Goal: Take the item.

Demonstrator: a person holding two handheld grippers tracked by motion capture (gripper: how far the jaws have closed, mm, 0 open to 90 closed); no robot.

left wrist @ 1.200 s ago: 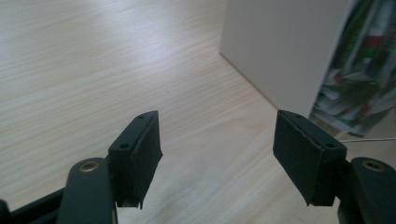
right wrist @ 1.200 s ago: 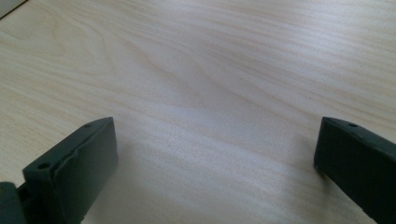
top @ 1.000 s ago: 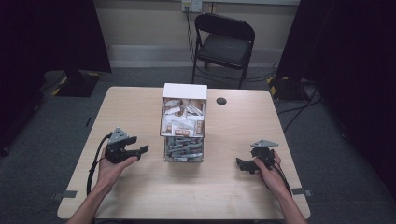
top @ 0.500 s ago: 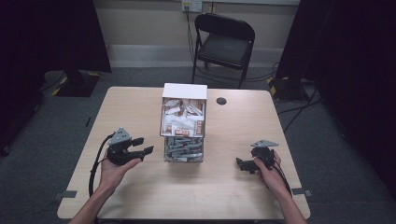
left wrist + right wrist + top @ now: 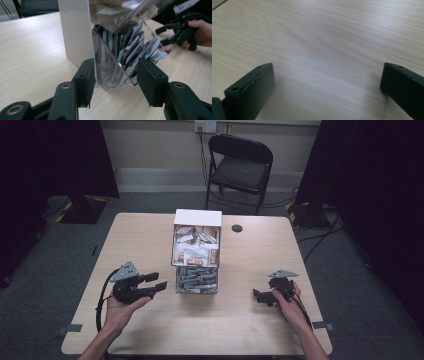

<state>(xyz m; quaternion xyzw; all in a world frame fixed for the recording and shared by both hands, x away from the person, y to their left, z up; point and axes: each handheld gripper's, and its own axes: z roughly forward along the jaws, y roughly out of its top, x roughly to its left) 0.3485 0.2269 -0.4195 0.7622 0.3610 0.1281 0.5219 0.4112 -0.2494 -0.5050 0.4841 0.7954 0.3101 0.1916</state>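
Centrally on pale wood table point(image 5: 150, 235): clear packet dispenser point(image 5: 196, 251), labels unreadable. Upper frame: black folding chair point(image 5: 240, 167), grey carpet. Left gripper point(image 5: 156, 281) jaws wide beside dispenser; right gripper point(image 5: 256, 295) jaws wide.

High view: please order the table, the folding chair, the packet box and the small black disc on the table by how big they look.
1. table
2. folding chair, although it stands farther from the camera
3. packet box
4. small black disc
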